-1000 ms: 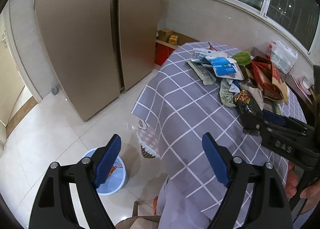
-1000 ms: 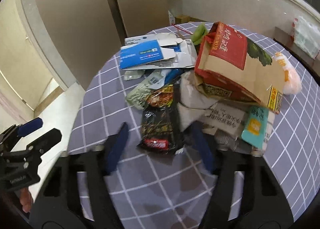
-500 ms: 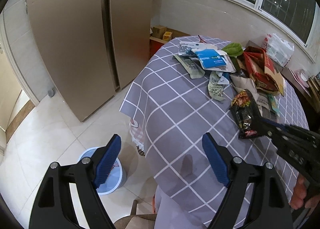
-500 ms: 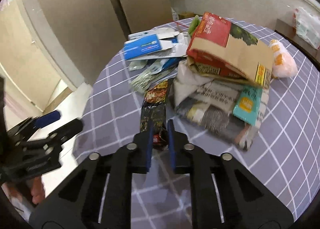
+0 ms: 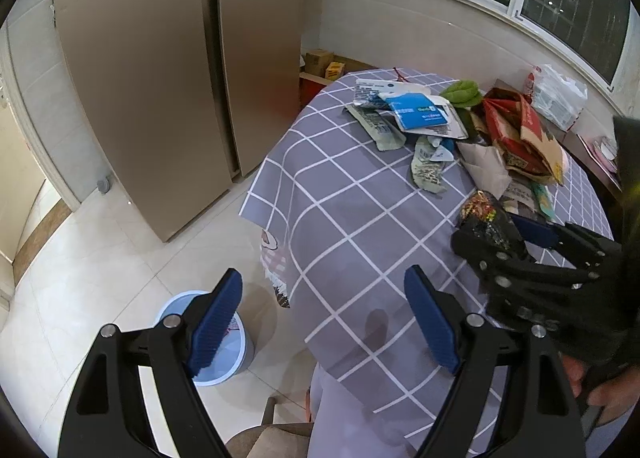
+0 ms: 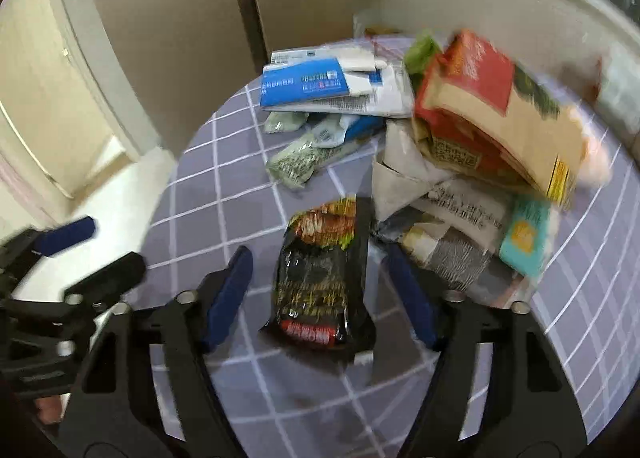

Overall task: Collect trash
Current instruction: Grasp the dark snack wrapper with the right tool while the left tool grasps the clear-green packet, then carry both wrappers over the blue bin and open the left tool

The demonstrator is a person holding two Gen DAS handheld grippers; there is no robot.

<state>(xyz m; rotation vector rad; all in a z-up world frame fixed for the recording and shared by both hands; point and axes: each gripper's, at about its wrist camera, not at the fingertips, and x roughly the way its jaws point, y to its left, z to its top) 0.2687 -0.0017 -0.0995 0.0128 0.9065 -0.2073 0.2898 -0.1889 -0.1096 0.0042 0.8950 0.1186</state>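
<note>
Black snack wrapper (image 6: 322, 278) lies between the right gripper (image 6: 320, 282) jaws, spread wide.

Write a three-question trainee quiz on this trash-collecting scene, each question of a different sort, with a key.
1. True or false: the right gripper has its fingers clamped shut on the black snack wrapper.
2. Multiple choice: the light blue bin stands A) on the table, B) on the floor beside the table, C) on the windowsill.
3. Fill in: the left gripper is ___ and holds nothing.

Key: 1 false, the fingers are spread either side of the wrapper; 2 B; 3 open.
</note>
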